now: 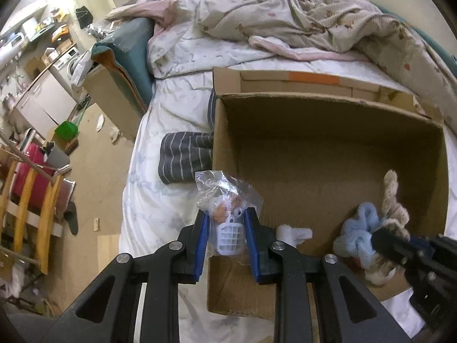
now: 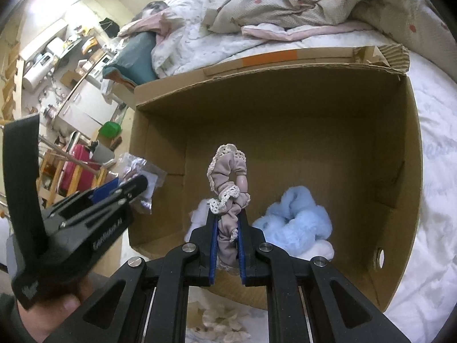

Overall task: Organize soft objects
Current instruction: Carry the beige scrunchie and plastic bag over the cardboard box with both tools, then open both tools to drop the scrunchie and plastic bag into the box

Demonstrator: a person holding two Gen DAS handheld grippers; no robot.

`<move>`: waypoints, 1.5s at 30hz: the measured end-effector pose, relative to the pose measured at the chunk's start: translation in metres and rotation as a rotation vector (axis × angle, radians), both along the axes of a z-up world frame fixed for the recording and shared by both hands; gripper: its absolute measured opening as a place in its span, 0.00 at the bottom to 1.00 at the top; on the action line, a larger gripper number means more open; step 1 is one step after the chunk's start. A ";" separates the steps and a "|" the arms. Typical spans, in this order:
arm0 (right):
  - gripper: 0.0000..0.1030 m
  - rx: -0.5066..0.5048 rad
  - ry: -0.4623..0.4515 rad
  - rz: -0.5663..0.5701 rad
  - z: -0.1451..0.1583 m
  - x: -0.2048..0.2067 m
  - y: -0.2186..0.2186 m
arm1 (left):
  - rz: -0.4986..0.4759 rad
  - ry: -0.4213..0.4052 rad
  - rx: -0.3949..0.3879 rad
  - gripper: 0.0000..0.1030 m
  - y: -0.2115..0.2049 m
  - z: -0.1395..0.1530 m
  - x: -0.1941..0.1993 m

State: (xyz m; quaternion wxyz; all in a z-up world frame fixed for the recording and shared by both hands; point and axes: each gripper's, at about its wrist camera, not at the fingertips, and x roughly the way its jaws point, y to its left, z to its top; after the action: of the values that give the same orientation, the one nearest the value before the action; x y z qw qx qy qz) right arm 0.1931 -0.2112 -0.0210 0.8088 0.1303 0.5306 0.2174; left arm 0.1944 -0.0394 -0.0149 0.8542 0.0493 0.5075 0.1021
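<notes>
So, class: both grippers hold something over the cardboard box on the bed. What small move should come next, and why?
Probably open the right gripper and drop the beige lace-trimmed scrunchie. It already hangs inside the cardboard box, above the fluffy blue item. The left gripper, shut on a clear plastic packet, sits only at the box's edge.

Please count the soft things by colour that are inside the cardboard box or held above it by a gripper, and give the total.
Light blue fluffy scrunchie, lying in the cardboard box: 1
White fluffy item, lying in the box: 1
Beige scrunchie with lace trim, held in the right gripper: 1
Clear bag with a small toy, held in the left gripper: 1
Total: 4
</notes>
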 end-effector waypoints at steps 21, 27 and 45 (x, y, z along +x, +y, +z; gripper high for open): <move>0.13 -0.017 0.059 -0.065 -0.006 0.004 -0.018 | -0.045 0.041 0.004 0.22 -0.031 -0.022 0.015; 0.13 0.008 0.080 -0.085 -0.008 0.005 -0.024 | -0.047 0.064 -0.007 0.25 -0.036 -0.025 0.013; 0.77 0.102 0.016 -0.154 0.012 -0.003 -0.049 | 0.002 0.000 -0.052 0.66 -0.023 0.014 -0.009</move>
State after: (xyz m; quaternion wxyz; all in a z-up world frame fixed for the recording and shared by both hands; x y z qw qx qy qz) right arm 0.1905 -0.2602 -0.0092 0.8113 0.2134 0.5136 0.1802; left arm 0.1851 -0.0628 -0.0013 0.8550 0.0266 0.5102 0.0895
